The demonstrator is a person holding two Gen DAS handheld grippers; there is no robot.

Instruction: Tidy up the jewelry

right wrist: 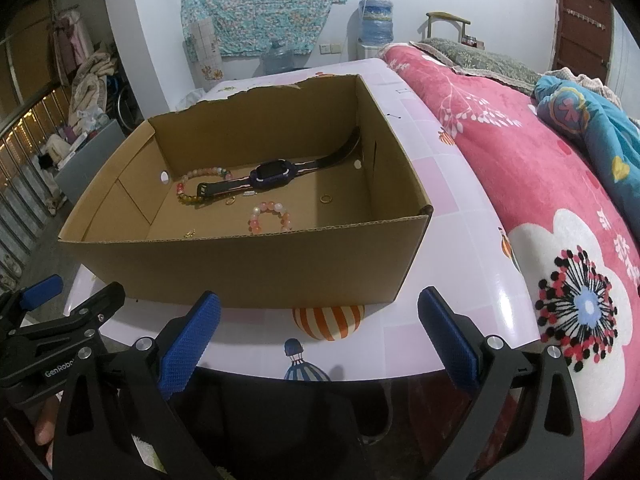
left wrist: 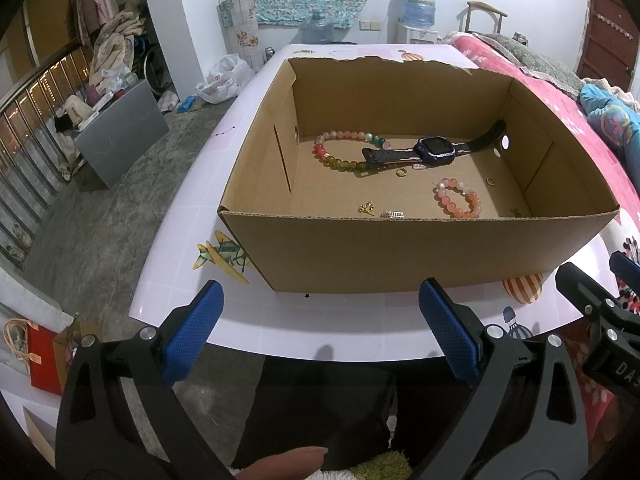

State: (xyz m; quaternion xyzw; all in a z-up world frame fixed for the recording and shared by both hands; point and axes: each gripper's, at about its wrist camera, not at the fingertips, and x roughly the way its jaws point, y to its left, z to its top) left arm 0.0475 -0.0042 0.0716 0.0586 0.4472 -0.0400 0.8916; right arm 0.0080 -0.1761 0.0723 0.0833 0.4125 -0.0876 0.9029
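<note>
- Left wrist view: the left gripper (left wrist: 320,320) has its jaws spread wide, holding nothing, above the table edge (left wrist: 360,332).
- Right wrist view: the right gripper (right wrist: 320,328) is likewise wide apart and empty.
- Just beyond both stands the cardboard box (left wrist: 400,252).
- Inside it lie a watch (left wrist: 436,150), a long bead bracelet (left wrist: 344,152), a pink bead bracelet (left wrist: 458,197), rings and small gold pieces.

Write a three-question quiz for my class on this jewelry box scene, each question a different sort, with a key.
1. True or false: the watch lies inside the box.
2. How many bead bracelets are in the box?
3. Which describes both grippers? A) shut on a ring B) open, holding nothing C) inside the box

Key:
1. True.
2. Two: the long bracelet and the small bracelet.
3. B: the left gripper and right gripper are open, short of the box.
</note>
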